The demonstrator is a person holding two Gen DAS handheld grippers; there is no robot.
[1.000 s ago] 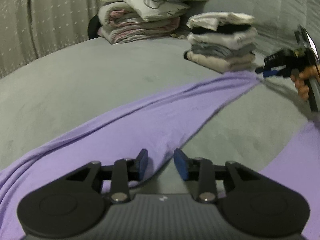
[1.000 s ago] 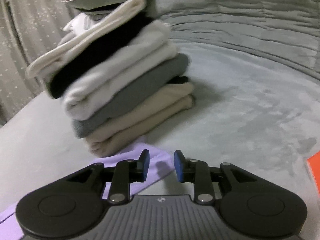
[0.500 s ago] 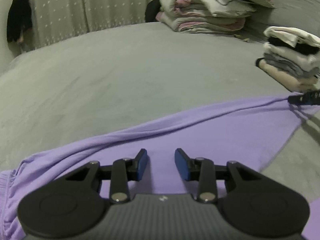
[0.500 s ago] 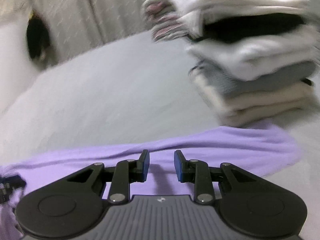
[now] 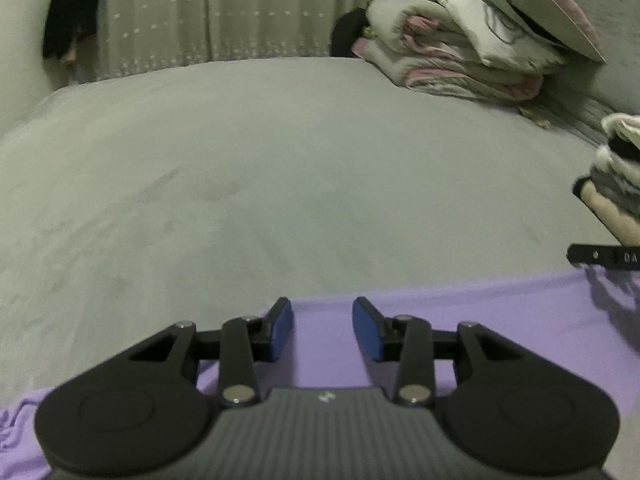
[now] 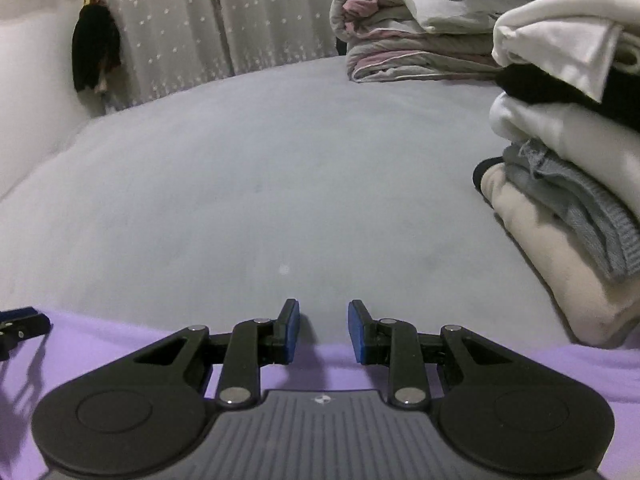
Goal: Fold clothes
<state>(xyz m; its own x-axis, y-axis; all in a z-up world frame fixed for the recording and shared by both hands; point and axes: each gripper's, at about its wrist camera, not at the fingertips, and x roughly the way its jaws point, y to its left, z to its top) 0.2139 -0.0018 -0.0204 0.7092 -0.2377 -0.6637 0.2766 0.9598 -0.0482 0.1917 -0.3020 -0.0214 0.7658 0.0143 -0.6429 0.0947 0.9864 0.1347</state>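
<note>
A: Purple cloth, a garment, lies spread flat along the bottom of both my views, on a grey bed. Its far edge runs straight across the frame just beyond my fingertips.

B: Are you holding it?

A: No. My left gripper hangs above the cloth near that edge with its blue pads apart and widening, and nothing pressed between them. My right gripper also has a gap between its pads, set right over the edge, with no fabric pinched.

B: What surrounds it?

A: In the right view, a stack of folded clothes fills the right side, its lowest cream layer close beside the purple cloth. Folded bedding sits in the upper right of the left view, a dotted curtain across the top, and a dark item hangs upper left.
</note>
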